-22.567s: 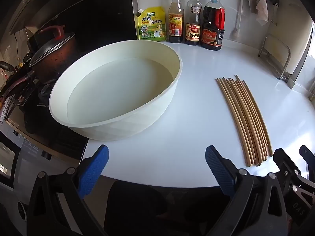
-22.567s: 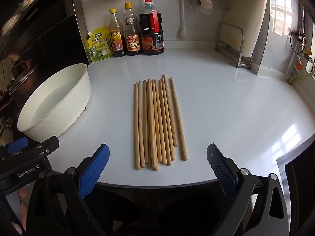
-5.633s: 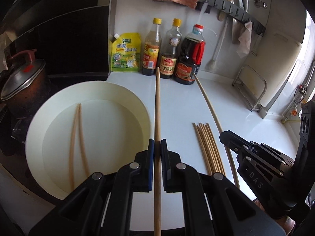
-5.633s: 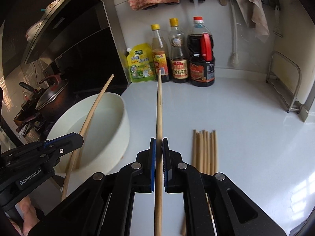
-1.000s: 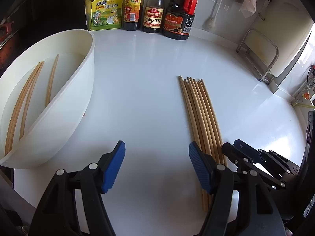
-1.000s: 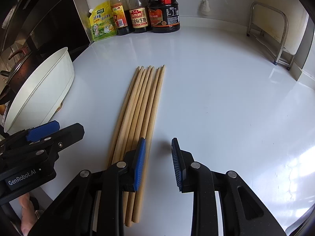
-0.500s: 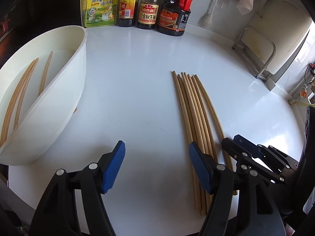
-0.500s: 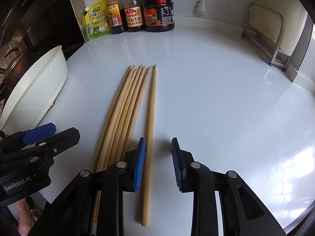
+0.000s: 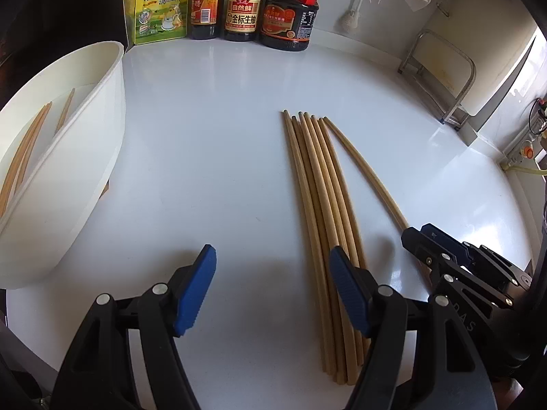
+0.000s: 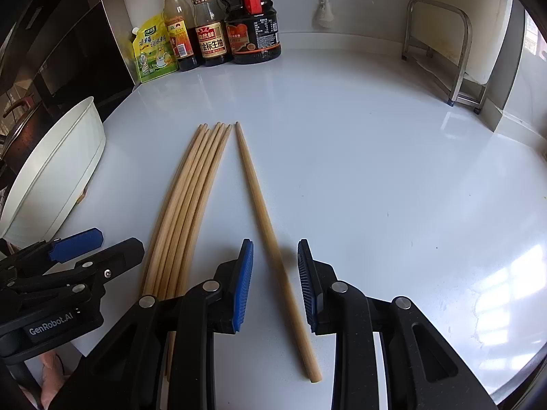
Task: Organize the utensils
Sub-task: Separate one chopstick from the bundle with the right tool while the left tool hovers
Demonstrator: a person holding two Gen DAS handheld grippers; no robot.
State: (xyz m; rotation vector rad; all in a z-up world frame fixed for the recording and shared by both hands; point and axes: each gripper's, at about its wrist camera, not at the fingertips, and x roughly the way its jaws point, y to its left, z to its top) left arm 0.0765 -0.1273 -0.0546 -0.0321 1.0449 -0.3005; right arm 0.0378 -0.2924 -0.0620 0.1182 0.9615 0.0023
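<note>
One chopstick [image 10: 263, 218] lies between the parted right hand-held gripper [image 10: 275, 285] fingers.

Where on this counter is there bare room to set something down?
Bare: the stretch between the white basin and the chopstick bundle, and the wide area right of the lone chopstick up to the metal rack. Crowded: the bottles along the back wall.

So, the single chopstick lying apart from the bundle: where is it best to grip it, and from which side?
Grip the lone chopstick on its thick near part, from above, pads closing across its width. It lies flat, apart from the bundle, and the open right gripper already straddles it there.
</note>
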